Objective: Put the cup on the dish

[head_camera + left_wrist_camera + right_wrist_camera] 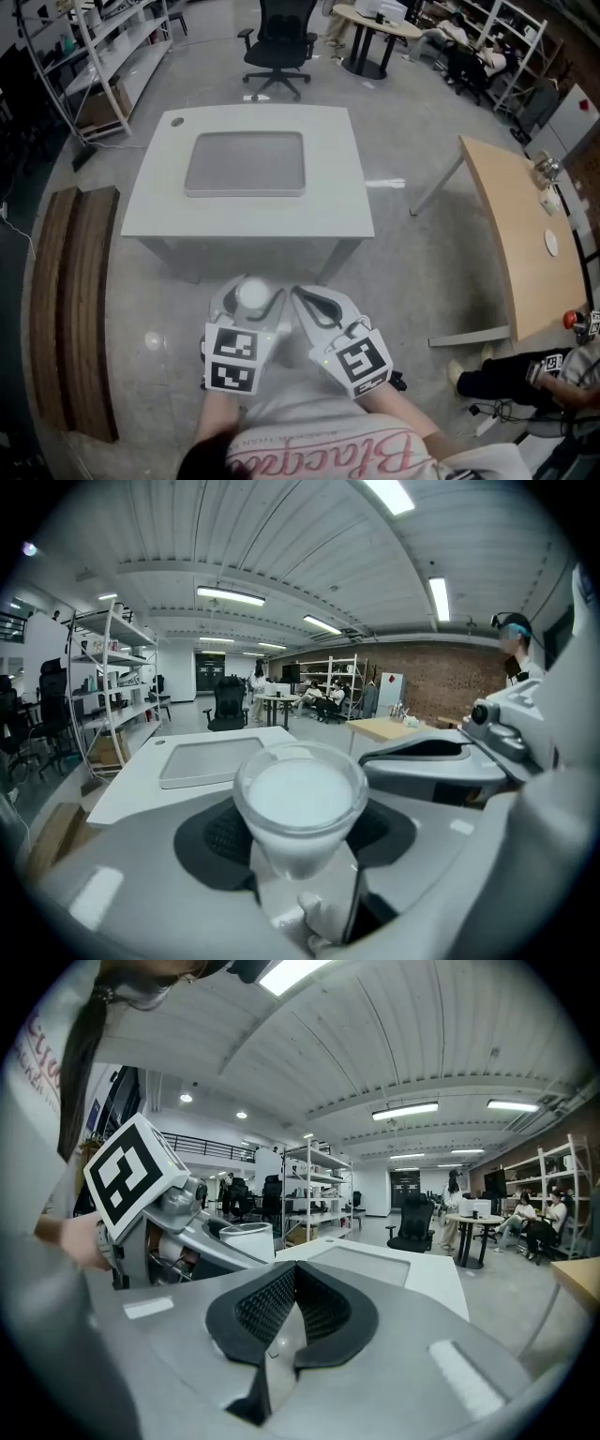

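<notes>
The left gripper (249, 302) pinches the cup (298, 794) upright between its pads, close to the person's body. The right gripper (292, 1283), at its 3 o'clock, is pressed together on nothing. The carry looks to be the step in hand. The dish (246, 164) lies at 12 o'clock, well apart, on the table (328, 206). The next move likely calls for a level reach forward, then a gentle lowering.

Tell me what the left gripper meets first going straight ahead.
Probably the near edge of the white rectangular table, or, if carried higher, the flat grey tray on it; height is unclear.
</notes>
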{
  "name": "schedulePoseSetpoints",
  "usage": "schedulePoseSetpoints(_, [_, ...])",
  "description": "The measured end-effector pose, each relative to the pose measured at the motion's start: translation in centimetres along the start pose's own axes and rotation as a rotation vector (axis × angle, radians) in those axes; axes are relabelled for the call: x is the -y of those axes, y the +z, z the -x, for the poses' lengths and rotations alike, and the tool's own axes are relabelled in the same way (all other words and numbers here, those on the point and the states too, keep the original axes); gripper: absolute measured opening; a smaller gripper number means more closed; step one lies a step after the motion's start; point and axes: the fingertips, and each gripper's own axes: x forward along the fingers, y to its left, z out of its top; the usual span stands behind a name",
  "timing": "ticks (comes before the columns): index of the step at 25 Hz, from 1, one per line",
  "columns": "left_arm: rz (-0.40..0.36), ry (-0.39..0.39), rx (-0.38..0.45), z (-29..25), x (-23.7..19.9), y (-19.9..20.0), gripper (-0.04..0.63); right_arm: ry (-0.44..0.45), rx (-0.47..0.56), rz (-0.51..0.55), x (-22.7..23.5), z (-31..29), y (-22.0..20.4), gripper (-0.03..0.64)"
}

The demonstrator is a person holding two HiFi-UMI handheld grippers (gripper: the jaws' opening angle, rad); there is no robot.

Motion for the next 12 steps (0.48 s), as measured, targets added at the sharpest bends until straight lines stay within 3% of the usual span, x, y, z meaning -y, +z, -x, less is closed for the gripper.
schedulePoseSetpoints(12, [0.012,0.013,-0.024,-5.3,-3.7,1.9,0.256,0.043,-0.018,-0.036,3.9,-5.7,0.2,0.002])
